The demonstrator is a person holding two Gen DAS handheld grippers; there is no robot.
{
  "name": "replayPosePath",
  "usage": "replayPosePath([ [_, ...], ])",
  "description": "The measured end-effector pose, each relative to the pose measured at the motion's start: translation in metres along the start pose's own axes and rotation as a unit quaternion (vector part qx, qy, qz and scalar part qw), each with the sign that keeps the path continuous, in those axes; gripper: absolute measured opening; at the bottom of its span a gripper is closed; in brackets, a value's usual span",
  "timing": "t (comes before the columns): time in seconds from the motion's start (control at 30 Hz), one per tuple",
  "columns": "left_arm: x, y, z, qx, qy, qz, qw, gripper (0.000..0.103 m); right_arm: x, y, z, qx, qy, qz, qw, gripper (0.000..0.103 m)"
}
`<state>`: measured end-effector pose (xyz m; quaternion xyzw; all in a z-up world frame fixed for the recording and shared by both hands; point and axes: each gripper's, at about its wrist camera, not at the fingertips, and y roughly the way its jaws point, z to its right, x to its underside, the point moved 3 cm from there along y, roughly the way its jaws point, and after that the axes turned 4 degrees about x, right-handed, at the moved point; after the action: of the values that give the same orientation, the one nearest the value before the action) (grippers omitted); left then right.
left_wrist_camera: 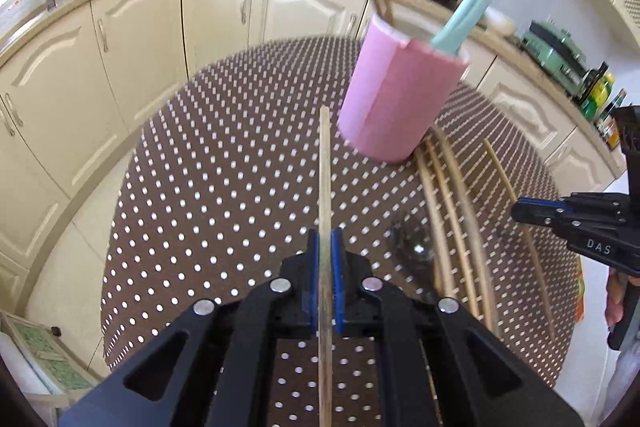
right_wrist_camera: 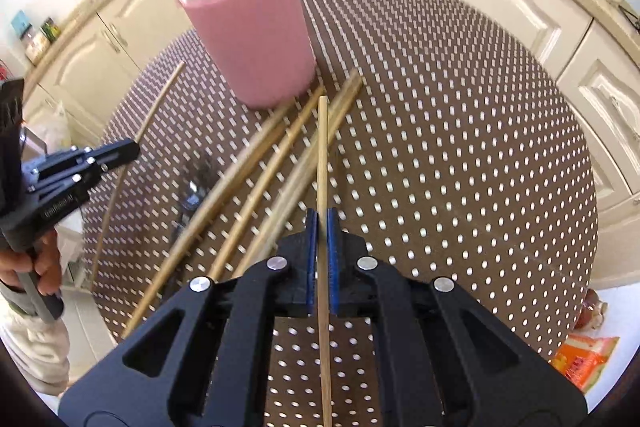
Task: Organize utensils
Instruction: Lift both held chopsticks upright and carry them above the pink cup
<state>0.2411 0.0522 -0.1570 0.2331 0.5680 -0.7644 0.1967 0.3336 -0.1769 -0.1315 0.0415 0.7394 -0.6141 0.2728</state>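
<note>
Between the blue pads of the left gripper (left_wrist_camera: 325, 239), item one: a single wooden chopstick (left_wrist_camera: 324, 187), clamped along its length, its far end reaching ahead above the tablecloth toward the base of the holder. Ahead and to the right of that gripper stands item two: a pink utensil holder (left_wrist_camera: 396, 95), cylindrical, upright on the table, holding a mint-green utensil handle (left_wrist_camera: 464, 15), several wooden chopsticks and a metal spoon, all standing out of its mouth. Item three: loose chopsticks (left_wrist_camera: 452, 203), a bundle of about four, lying on the cloth to the right of the left gripper, their far ends close by the foot of the holder; one more thin stick lies apart, further right, near the other gripper. Item four: a small clear glass object, blurred, sits on the cloth just beside the bundle; what it is cannot be told. Between the blue pads of the right gripper (right_wrist_camera: 322, 223), item five: a second single chopstick (right_wrist_camera: 322, 155), pinched firmly, jaws nearly together, its tip ahead of the gripper and just short of the holder's base, crossing over the loose bundle that lies to the left. The holder stands ahead and to the left of this gripper. Support: a round table with a brown white-dotted cloth (right_wrist_camera: 460, 131). A person's hand grips each tool's handle at the frame edges. Surroundings: cream kitchen cabinets (left_wrist_camera: 120, 67) beyond the table.
</note>
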Motion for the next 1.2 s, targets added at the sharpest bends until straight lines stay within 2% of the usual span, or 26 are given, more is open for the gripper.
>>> replayPosePath([
  [0.27,-0.009,-0.043,0.017,0.007,0.018,0.087,0.9960,0.006,-0.005,-0.046,-0.002,-0.028,-0.002,0.092,0.995,0.005],
  [0.47,-0.016,-0.071,0.034,0.020,0.032,0.149,0.9882,0.006,-0.010,-0.084,-0.021,-0.038,-0.002,0.152,0.988,0.005],
  [0.7,-0.029,-0.082,0.052,0.060,0.043,0.169,0.9828,0.006,-0.026,-0.106,-0.027,-0.056,-0.005,0.203,0.977,0.005],
  [1.2,-0.077,-0.100,0.078,0.093,0.051,0.270,0.9569,0.006,-0.066,-0.146,-0.034,-0.075,-0.010,0.305,0.949,0.005],
])
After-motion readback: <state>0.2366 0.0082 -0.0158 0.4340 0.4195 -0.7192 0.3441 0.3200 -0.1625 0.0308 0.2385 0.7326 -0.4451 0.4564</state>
